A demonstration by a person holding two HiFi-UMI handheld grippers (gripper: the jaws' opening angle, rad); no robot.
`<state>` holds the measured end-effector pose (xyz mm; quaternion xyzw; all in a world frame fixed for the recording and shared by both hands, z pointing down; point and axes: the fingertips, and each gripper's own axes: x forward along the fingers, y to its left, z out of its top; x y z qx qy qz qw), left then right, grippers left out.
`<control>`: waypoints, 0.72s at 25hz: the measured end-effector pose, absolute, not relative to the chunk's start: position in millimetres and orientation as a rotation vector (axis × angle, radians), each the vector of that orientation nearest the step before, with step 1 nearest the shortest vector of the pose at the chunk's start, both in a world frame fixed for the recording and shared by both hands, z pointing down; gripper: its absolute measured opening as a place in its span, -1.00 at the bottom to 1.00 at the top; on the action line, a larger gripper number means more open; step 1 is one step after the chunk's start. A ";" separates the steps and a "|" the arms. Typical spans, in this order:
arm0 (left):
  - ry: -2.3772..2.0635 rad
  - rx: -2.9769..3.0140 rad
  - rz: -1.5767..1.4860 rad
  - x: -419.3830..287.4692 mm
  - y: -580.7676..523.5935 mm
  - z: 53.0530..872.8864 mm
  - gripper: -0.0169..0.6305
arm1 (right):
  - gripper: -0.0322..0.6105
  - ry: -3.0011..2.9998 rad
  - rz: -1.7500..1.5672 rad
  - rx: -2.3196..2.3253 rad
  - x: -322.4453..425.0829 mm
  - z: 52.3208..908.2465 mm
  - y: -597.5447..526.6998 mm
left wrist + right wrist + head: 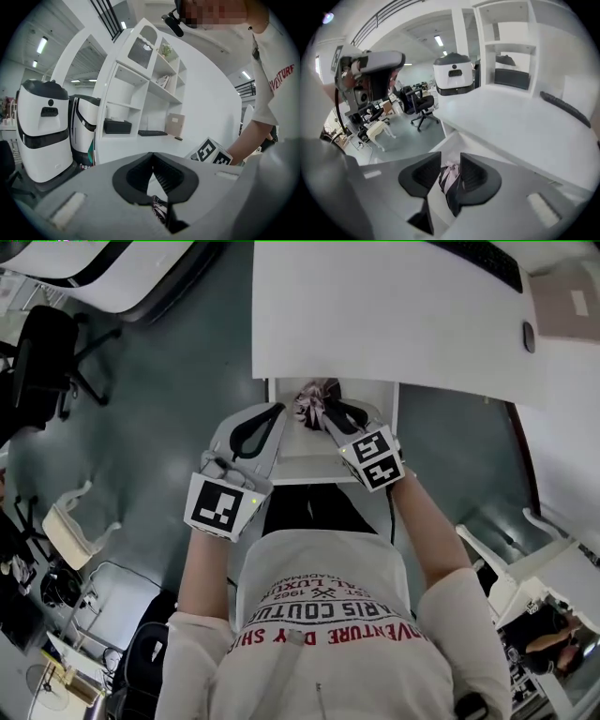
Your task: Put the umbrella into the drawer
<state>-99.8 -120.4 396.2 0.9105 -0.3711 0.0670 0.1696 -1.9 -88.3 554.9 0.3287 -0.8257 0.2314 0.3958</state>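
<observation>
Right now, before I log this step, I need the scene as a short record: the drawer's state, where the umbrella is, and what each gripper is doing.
drawer: open, under the white desk
umbrella: folded, pink and dark, within the drawer's opening
right gripper: jaws closed on the umbrella, reaching into the drawer
left gripper: jaws together, nothing between them, by the drawer's left edge
task state: umbrella in the drawer, not yet released

shirt [330,610] front, head view, print upside down: dark "1962", "COUTU", red "ADVENTURE" | shirt [280,77] chest, left gripper view: red "VENTUR" | remaining print too small to read
</observation>
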 end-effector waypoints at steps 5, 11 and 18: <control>-1.064 2.635 0.192 -87.6 -104.0 359.5 -0.92 | -0.74 -2.227 0.533 0.949 2.7 487.6 -92.6; -1.122 2.667 0.206 -71.4 -90.9 319.7 -0.92 | -0.90 -2.348 0.495 1.094 23.7 409.7 -92.0; -1.277 2.652 0.206 -73.9 -79.6 267.9 -0.92 | -0.90 -2.512 0.237 1.254 49.5 303.4 -84.1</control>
